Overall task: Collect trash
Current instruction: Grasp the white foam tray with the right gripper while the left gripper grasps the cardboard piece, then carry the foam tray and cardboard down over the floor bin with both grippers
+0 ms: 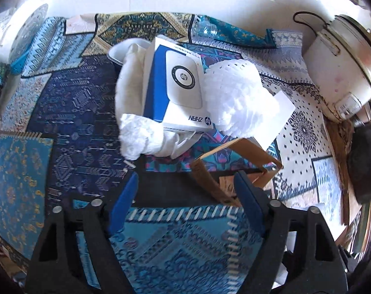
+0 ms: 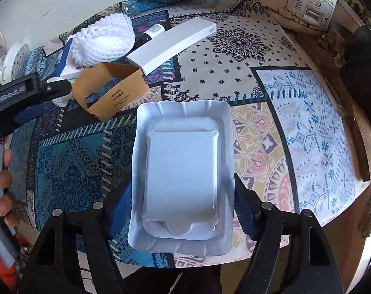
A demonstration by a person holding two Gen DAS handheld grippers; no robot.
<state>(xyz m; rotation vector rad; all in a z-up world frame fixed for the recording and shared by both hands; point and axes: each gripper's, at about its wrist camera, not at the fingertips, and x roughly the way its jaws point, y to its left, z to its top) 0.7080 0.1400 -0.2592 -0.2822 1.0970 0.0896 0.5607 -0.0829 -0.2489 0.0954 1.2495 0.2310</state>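
Two grippers over a table [image 2: 259, 78] with a patterned cloth, both pointing steeply down. Right gripper [image 2: 181, 186]: jaws apart, one on each long side of a white paper tray [image 2: 180, 107], just beside the rims; no squeeze to see yet. Inside the tray, a clear plastic insert [image 2: 180, 166]. Tray flat near the front edge of the table, long axis running straight away from this gripper, so only the short width between the jaws. Probably just closing needed there.

Left gripper [image 1: 186, 176]: also apart, nothing clamped, with one wall of a brown cardboard sleeve [image 1: 205, 178] between the jaws, close to the right one. Sleeve open on top, lying ahead and slightly right. Further behind the sleeve: a blue-white box [image 1: 175, 85], a foam net [image 1: 234, 95], crumpled tissue [image 1: 141, 134].
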